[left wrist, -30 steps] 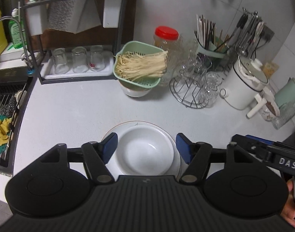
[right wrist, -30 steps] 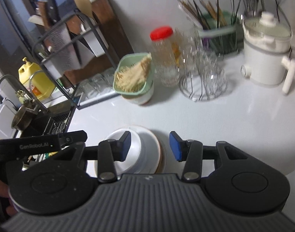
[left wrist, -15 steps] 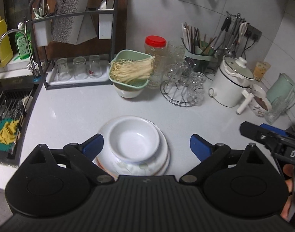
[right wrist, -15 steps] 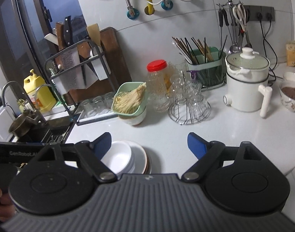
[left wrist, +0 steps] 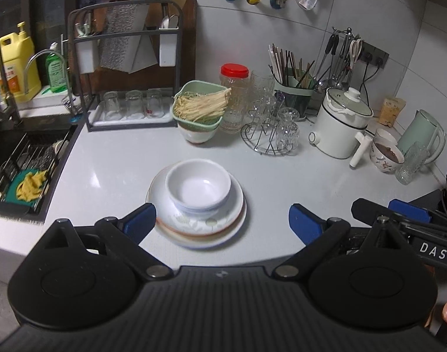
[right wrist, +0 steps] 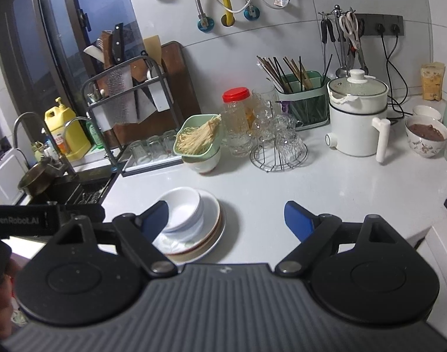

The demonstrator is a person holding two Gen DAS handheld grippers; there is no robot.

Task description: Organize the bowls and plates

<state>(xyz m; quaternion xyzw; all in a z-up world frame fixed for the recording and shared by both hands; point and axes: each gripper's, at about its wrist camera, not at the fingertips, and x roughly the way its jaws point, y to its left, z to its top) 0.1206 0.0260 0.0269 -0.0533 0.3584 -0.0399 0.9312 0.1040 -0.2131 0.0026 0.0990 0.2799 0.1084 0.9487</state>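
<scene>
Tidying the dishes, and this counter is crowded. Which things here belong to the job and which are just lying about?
Job: stacked white bowls; plates under them.

Lying about: noodle basket; red-lidded jar; glass rack; white cooker; chopstick holder.

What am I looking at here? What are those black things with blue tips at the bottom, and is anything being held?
No robot here: a person holds a hand tool in each hand, each carrying its own camera looking forward along two blue-tipped fingers. One picture comes from the left claw, the other from the right claw. Both claws are open and hold nothing. On the white counter in front of them sit white bowls stacked on plates. Behind stand a green basket of noodles, a red-lidded jar, glasses on a wire stand and a white pot.
</scene>
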